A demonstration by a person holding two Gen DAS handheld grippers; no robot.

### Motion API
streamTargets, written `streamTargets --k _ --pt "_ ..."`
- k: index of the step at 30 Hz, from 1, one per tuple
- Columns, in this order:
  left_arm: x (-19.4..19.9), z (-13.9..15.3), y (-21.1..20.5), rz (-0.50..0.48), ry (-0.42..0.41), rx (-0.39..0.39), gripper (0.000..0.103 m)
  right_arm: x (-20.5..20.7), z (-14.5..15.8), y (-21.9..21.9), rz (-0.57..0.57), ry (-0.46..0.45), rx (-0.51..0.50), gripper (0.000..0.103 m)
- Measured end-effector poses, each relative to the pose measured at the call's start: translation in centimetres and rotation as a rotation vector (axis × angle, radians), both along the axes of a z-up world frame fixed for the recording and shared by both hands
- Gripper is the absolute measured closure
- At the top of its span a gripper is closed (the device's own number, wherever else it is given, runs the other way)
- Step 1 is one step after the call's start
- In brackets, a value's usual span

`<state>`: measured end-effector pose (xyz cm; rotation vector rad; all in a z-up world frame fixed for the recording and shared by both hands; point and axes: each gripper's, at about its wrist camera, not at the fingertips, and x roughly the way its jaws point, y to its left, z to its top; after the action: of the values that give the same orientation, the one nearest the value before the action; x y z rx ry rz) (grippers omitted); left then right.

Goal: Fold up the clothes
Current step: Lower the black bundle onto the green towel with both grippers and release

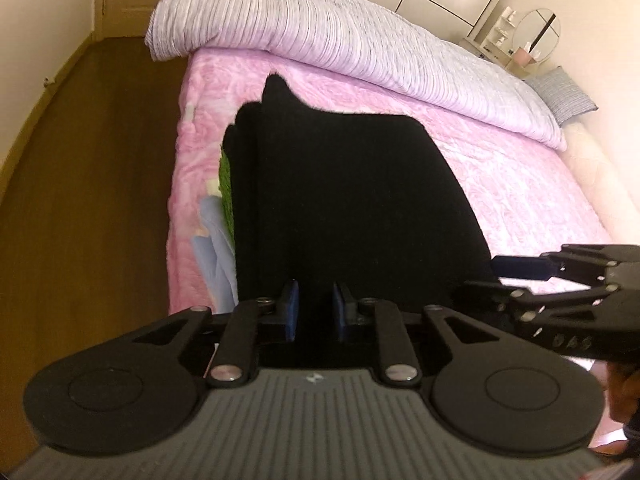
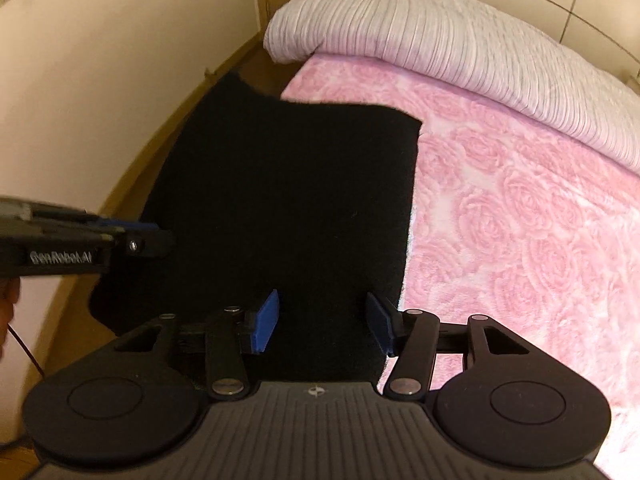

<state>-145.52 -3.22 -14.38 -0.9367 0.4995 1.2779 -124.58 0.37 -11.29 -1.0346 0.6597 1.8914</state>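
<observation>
Black garment at frame centre; left gripper narrowly parted, right gripper wide, neither gripping. Overhanging edge may slide off pink blanket

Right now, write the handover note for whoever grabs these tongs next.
Left tongs: open with a narrow gap, over the near edge of the black garment, holding nothing.
Right tongs: open wide over the same near edge, empty.
Garment lies on the pink blanket, its left side near the bed edge; it looks partly folded, though I can't be sure.
Left: finish folding. More clothes wait beside it.
</observation>
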Motion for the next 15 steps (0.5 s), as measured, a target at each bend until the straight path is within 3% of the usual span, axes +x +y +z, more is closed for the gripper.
streamTargets --k 7,11,15 --pt "1.4 3.0 -3.0 -0.018 0.019 0.001 0.087 1.6 3.1 -1.5 0.027 0.031 -0.028 0.061" --pt "2.1 1.8 -3.3 -0.006 0.060 -0.041 0.087 1.5 2.2 -1.4 0.031 0.028 -0.076 0.068" --pt "1.9 -0.2 -2.9 0.028 0.058 -0.081 0.087 1.0 0.1 -1.6 0.045 -0.004 -0.105 0.066"
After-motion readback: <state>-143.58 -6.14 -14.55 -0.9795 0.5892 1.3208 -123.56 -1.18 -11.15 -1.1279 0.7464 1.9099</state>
